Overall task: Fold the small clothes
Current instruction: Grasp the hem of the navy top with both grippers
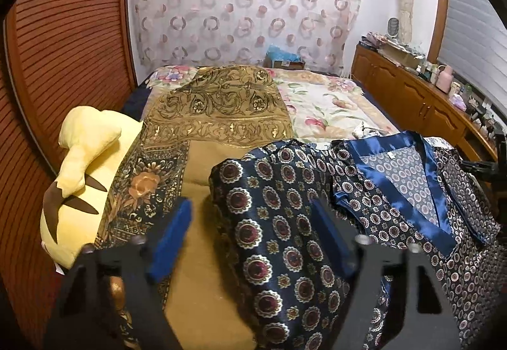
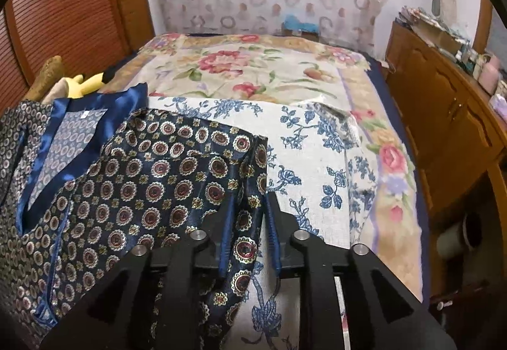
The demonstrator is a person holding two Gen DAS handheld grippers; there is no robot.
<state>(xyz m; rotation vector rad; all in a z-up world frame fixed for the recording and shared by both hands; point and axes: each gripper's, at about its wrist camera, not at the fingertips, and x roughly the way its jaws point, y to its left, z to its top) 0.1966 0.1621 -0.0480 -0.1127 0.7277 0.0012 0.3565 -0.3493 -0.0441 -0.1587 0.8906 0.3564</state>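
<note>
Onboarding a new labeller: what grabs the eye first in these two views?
The navy satin garment with medallion print and a shiny blue neckline, spread across the near bed. The right gripper straddles its sleeve edge; the left gripper stands open over its other side. A yellow plush toy lies at far left.

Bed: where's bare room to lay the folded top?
Free: the white cloth with blue flowers right of the navy medallion-print satin top, and the floral bedspread beyond it. Also the plain tan blanket patch between top and yellow plush toy. Crowded: the wooden cabinet top.
</note>
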